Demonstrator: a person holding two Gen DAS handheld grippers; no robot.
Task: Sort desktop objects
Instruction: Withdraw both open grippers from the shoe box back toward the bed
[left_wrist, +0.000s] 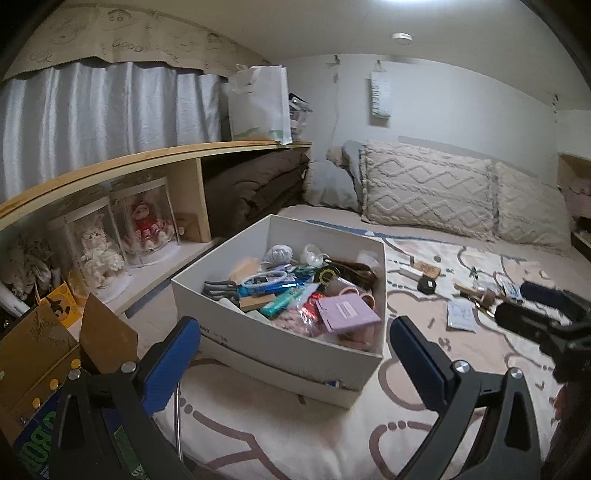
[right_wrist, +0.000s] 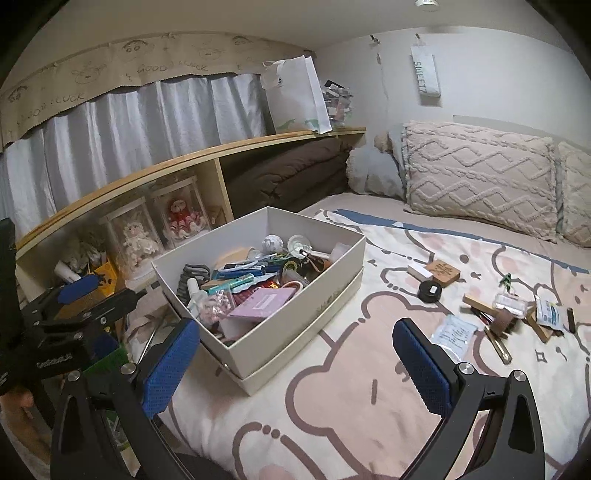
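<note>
A white box (left_wrist: 258, 332) full of small objects, with a lilac card (left_wrist: 347, 314) on top, sits on the patterned bedspread; it also shows in the right wrist view (right_wrist: 280, 332). Loose items lie to its right: a black round tin (right_wrist: 429, 290), a wooden coaster (right_wrist: 442, 272), a white sachet (right_wrist: 453, 331), a clear case (right_wrist: 510, 304) and wooden sticks (right_wrist: 480, 308). My left gripper (left_wrist: 295, 350) is open and empty just before the box. My right gripper (right_wrist: 297, 354) is open and empty over the bedspread, right of the box's near corner.
A wooden shelf (left_wrist: 147, 158) with dolls in clear cases (left_wrist: 147, 221) and a folded brown blanket (left_wrist: 255, 184) runs along the left. Pillows (right_wrist: 480, 177) lie at the back. A cardboard box (left_wrist: 44, 350) stands at the near left.
</note>
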